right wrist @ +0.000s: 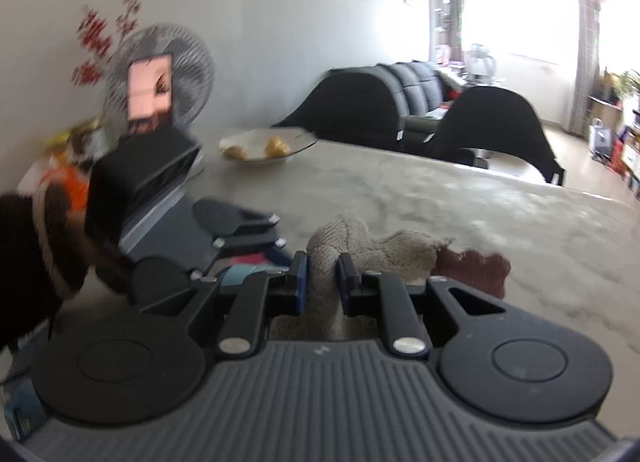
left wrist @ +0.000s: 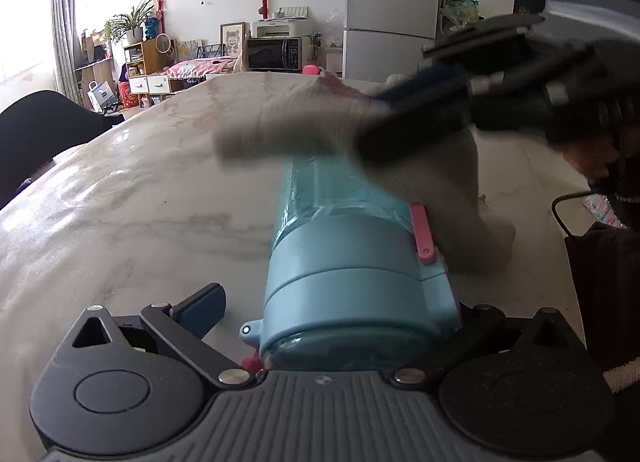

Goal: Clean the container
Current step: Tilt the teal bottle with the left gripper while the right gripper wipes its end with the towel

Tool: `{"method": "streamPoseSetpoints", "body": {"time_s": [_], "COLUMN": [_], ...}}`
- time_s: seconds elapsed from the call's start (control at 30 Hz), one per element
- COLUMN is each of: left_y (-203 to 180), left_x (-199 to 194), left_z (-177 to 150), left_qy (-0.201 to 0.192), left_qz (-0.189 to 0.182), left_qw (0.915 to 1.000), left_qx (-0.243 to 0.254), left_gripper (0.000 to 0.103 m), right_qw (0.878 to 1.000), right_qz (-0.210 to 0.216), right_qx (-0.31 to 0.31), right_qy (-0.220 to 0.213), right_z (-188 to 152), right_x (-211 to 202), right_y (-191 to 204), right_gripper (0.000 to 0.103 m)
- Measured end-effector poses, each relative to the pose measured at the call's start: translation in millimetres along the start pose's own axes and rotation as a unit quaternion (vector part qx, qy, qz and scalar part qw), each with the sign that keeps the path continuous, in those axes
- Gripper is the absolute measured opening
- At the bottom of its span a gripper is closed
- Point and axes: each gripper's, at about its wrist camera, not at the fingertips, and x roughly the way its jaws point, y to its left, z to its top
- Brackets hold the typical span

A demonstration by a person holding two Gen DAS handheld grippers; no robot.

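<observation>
Left wrist view shows the translucent blue plastic bottle (left wrist: 352, 262) clamped lid-end in the left gripper (left wrist: 340, 326) jaws, its long axis running straight ahead above the marble counter (left wrist: 120, 202), where the right gripper (right wrist: 323, 278), jaws pinched on a beige terry cloth (right wrist: 372, 250), wipes its far end.

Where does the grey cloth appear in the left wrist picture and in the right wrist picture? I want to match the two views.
Left wrist view: the grey cloth lies blurred across the centre, over the far end of the blue container, pinched by the right gripper.
Right wrist view: lower centre, clamped between the fingers.
Shared landmark: the marble table.
</observation>
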Motion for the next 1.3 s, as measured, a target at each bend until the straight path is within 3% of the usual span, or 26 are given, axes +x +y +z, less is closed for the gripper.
{"method": "streamPoseSetpoints", "body": {"time_s": [0.37, 0.6, 0.8, 1.07, 1.3], "left_y": [-8, 1, -6, -7, -7], "left_x": [0, 2, -1, -2, -2], "left_z": [-1, 2, 9, 10, 10], "left_qy": [-0.001, -0.001, 0.001, 0.001, 0.001], "left_qz": [0.0, 0.0, 0.0, 0.0, 0.0], "left_qw": [1.0, 1.0, 1.0, 1.0, 1.0], "left_qx": [-0.001, -0.002, -0.002, -0.003, -0.003], "left_gripper": [0.103, 0.103, 0.103, 0.103, 0.103], "right_qw": [1.0, 0.999, 0.993, 1.0, 1.0], "right_qz": [0.003, -0.051, -0.112, 0.004, 0.006], "right_qx": [-0.021, 0.0, -0.021, -0.013, -0.013], "right_qy": [0.005, 0.003, 0.001, -0.01, 0.006], "right_z": [-3, -1, 0, 8, 4], "right_x": [6, 1, 3, 4, 13], "right_y": [-2, -18, -11, 11, 14], "right_gripper": [0.015, 0.015, 0.015, 0.014, 0.014]}}
